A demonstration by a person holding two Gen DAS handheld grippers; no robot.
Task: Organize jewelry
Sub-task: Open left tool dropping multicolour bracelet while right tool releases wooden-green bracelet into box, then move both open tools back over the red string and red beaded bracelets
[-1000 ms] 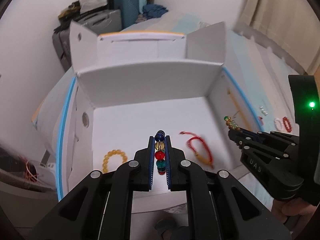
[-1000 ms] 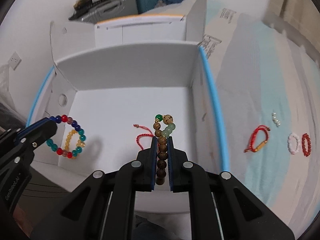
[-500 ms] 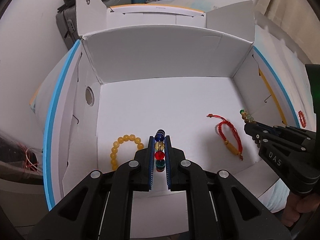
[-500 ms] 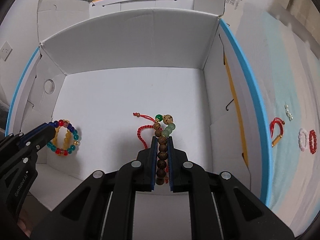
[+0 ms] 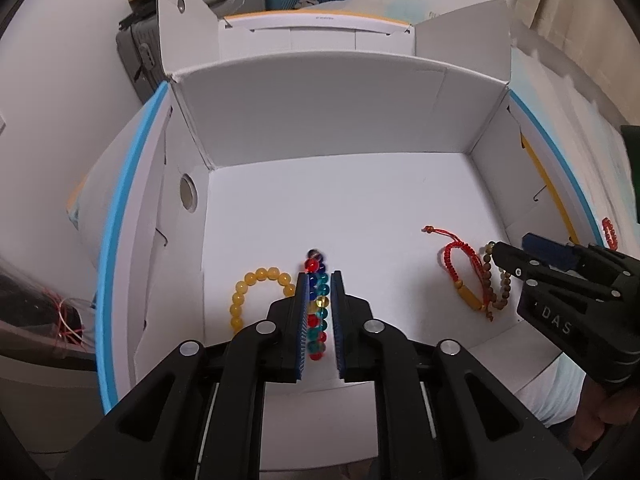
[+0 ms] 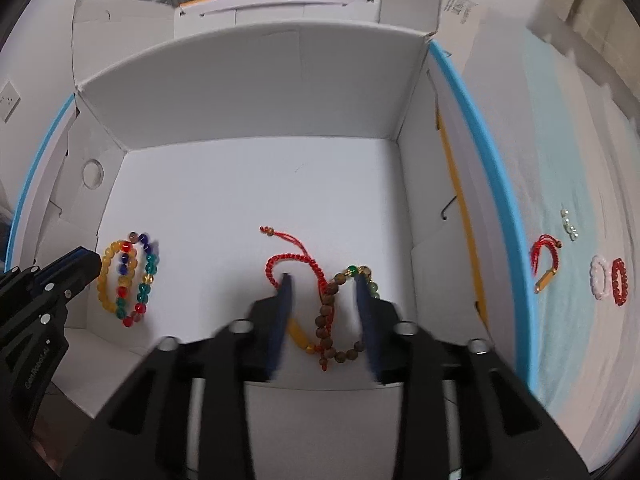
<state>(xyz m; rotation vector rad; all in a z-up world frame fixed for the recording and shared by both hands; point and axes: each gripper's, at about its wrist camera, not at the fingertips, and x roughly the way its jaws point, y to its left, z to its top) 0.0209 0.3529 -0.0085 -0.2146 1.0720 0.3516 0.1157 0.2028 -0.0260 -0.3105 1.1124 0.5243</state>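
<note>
We see the white cardboard box (image 6: pixel 248 92) open, jewelry on its floor. Far left: yellow bead bracelet (image 6: pixel 105 280) lies flat, overlapping the multicolour bead bracelet (image 6: pixel 138 276). Left gripper (image 5: pixel 319 280) sits low over that spot; fingers slightly apart, the multicolour strand lies in the gap between the pads, appears loose on the floor, contact with pads unclear. Centre: red cord bracelet (image 6: pixel 294 260) on the floor, gold tube end touching the brown wooden bead bracelet (image 6: pixel 326 316) just to its right. Right gripper (image 6: pixel 323 280) is spread wide, fingers straddling the wooden beads, not gripping them; beads rest on the box floor near the front right. Outside the box on the pale blue cloth (image 6: pixel 580 152): second red cord bracelet (image 6: pixel 546 262), small clear beads (image 6: pixel 569 224), white bead ring (image 6: pixel 599 278), red bead ring (image 6: pixel 619 281), those two rings side by side.
</note>
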